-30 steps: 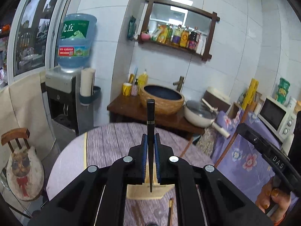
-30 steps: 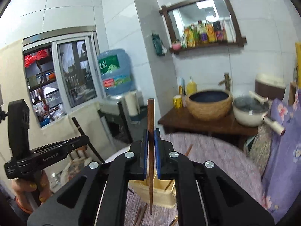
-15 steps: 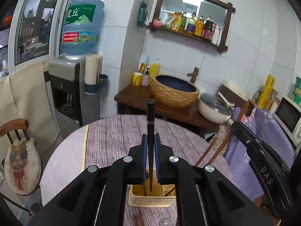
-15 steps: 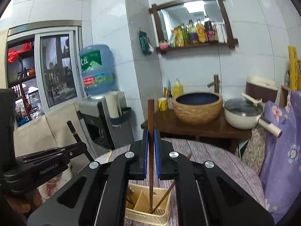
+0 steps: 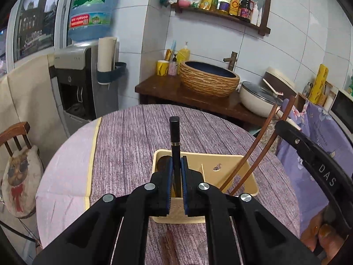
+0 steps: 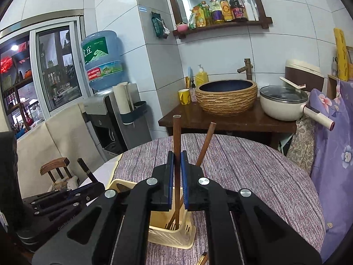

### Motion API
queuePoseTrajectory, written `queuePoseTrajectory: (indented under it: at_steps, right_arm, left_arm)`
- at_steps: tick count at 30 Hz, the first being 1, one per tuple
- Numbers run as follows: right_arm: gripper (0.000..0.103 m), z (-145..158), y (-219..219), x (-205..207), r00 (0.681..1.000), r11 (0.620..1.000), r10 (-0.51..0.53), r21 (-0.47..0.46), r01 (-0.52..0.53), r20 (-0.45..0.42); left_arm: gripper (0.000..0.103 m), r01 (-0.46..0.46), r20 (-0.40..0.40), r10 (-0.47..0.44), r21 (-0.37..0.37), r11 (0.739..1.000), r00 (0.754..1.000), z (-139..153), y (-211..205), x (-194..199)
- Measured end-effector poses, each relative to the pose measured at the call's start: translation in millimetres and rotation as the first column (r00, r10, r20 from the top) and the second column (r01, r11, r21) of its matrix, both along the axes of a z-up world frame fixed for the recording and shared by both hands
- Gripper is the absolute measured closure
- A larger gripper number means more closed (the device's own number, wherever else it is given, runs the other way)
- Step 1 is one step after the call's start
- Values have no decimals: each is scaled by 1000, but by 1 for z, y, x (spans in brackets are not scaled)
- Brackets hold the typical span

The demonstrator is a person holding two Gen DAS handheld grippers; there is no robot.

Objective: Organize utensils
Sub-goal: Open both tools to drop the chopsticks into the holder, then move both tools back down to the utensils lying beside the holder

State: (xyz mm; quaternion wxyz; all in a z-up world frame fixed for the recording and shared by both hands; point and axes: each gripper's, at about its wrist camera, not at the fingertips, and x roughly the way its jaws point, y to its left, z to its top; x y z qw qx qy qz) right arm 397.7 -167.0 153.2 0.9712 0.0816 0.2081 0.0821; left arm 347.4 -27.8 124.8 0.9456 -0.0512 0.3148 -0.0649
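Chopsticks sit in both of my grippers. My left gripper (image 5: 176,172) has its jaws closed on a black chopstick (image 5: 175,137), which stands upright with its lower end down inside the cream plastic holder (image 5: 229,158) on the round table (image 5: 136,137). In the left wrist view the holder sits just beyond my fingertips, divided by an inner wall, and the black chopstick goes into the left compartment, where a dark spoon-like shape also lies; I cannot tell exactly what that is.

My right gripper (image 6: 176,176) is clamped on a brown wooden chopstick (image 6: 177,137), also upright, its tip reaching into the holder (image 6: 176,236) below. A second brown chopstick (image 6: 206,143) leans to the right beside it, resting in the same compartment. From the left camera both brown sticks show as a slanted pair (image 5: 262,141) rising from the holder's right compartment toward my right gripper (image 5: 308,154).

Another stick (image 5: 168,245) lies flat on the purple tablecloth near me, beneath the left gripper.
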Motion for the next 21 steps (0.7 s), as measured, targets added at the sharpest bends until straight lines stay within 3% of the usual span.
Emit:
queuePoseTrajectory:
  at_steps: [6, 8, 9, 10, 14, 16, 21]
  right_arm:
    - [93, 3, -4, -13, 999, 1000, 22, 5, -22, 49]
    - [70, 7, -6, -23, 997, 1000, 25, 5, -26, 79]
    - [44, 9, -7, -31, 994, 1000, 18, 2, -18, 106]
    - [37, 11, -9, -38, 992, 1000, 12, 1, -13, 127]
    - [36, 8, -14, -71, 988, 1000, 28, -15, -26, 150]
    - [31, 3, -16, -84, 989, 999, 31, -14, -29, 143]
    - [26, -22, -15, -113, 996, 997, 57, -60, -52, 69]
  left_arm:
    - [94, 18, 19, -18, 7, 1000, 1000, 2, -2, -8]
    - [82, 21, 37, -21, 9, 1000, 999, 3, 1, -15]
    - [53, 22, 51, -23, 5, 1000, 998, 5, 4, -22]
    - [33, 18, 72, -18, -4, 1000, 997, 5, 7, -28]
    - [24, 14, 135, -13, -12, 1000, 991, -2, 16, -64]
    - [12, 19, 148, -17, -12, 1000, 989, -9, 18, -79]
    - [6, 13, 157, -13, 2, 1000, 988, -29, 19, -108]
